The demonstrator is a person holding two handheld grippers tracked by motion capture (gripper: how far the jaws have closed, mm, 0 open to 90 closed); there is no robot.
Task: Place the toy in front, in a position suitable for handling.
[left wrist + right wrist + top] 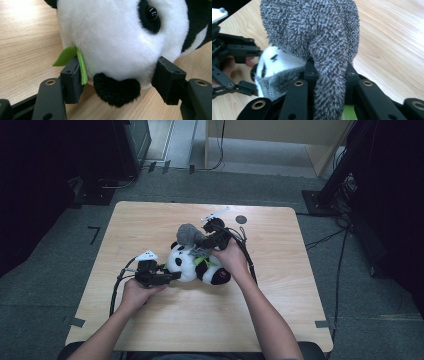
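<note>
Fluffy black-and-white panda plush point(192, 264), grey cloth point(189, 233)

The table point(150, 220) is pale wood-grain, smooth, faintly sheened. The panda point(112, 37) is soft white and black plush with a glossy black eye point(151, 13) and a green felt leaf point(66, 55). The grey cloth point(317, 32) is nubby, matt terry. The grippers' jaws are matt black plastic.

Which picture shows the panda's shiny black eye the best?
The left gripper view: the panda's eye is big and glossy there, inside its black patch on the white head. In the high view the toy panda is small, so its eyes are just dark spots. The right gripper view mostly shows a grey fuzzy cloth over it.
</note>
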